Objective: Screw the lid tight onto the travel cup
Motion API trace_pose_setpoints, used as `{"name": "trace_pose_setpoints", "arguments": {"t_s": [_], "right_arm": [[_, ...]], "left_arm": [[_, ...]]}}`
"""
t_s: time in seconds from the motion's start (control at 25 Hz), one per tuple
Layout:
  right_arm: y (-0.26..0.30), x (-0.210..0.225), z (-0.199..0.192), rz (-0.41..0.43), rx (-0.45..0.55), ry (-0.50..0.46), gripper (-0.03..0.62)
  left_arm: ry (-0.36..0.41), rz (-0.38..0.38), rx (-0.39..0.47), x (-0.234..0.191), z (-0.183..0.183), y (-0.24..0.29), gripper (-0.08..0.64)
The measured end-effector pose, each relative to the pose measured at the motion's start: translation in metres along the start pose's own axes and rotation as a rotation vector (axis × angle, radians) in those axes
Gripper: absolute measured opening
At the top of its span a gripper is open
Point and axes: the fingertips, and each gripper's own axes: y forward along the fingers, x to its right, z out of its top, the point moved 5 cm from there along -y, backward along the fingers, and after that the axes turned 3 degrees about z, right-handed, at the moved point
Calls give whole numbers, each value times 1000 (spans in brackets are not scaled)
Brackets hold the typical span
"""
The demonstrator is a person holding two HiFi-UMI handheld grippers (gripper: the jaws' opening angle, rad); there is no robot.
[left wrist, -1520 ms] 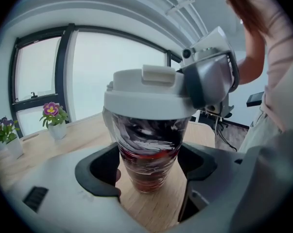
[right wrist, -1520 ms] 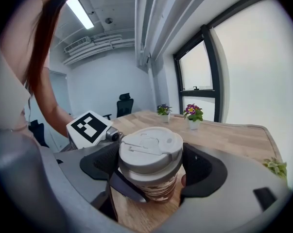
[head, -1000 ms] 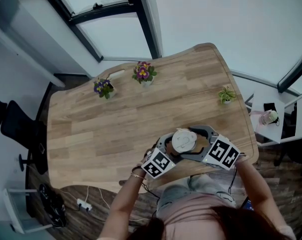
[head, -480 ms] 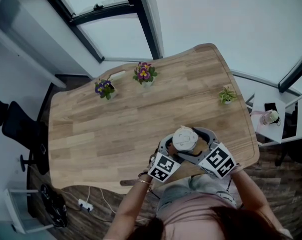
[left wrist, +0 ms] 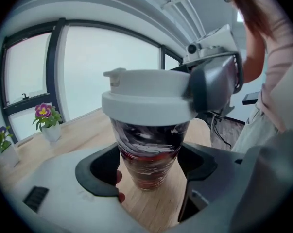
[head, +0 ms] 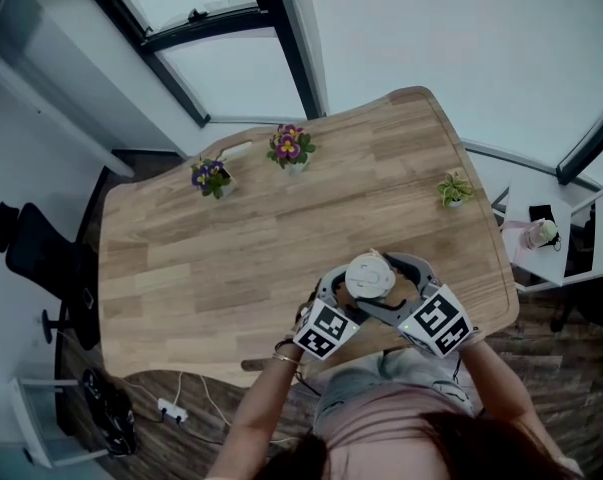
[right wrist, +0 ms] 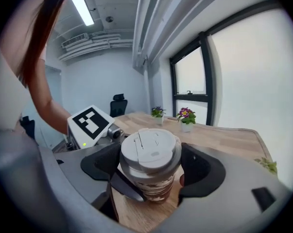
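Observation:
The travel cup point(left wrist: 151, 149) has a marbled dark red and white body and stands on the wooden table point(head: 231, 258) near its front edge. A white lid point(head: 369, 276) sits on top of it. My left gripper point(left wrist: 151, 171) is shut on the cup's body, one jaw on each side. My right gripper point(right wrist: 151, 166) comes in from the other side and is shut on the lid point(right wrist: 150, 152). In the left gripper view one of its grey jaws presses the lid's rim point(left wrist: 146, 101). The head view shows both grippers meeting at the cup, close to the person's body.
Two potted flowers point(head: 288, 146) point(head: 208, 177) stand at the table's far side and a small green plant point(head: 453, 190) at its right. A black office chair point(head: 21, 248) is off to the left. A small side table point(head: 539, 233) is beyond the right edge.
Both grippers have shifted a little round the cup: the left one's marker cube moved right, the right one's moved toward the person. The cup stays in place.

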Motion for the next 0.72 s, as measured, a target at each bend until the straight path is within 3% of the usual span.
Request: {"name": "trace_pose_setpoints", "arguments": {"t_s": [0.08, 0.16, 0.36, 0.48, 0.72], "right_arm": [[-1, -2, 0, -64, 28, 38, 388], [-1, -3, -3, -71, 23, 54, 388], [3, 2, -2, 79, -64, 16, 390], [4, 6, 0, 107, -77, 3, 390], [1, 4, -2, -115, 29, 84, 388]], "left_arm": [[-34, 47, 14, 1, 0, 1, 362], [-46, 58, 24, 2, -1, 2, 362], [26, -63, -7, -1, -1, 1, 362], [47, -91, -22, -2, 0, 2, 362], [-46, 68, -6, 0, 3, 6, 362]]}}
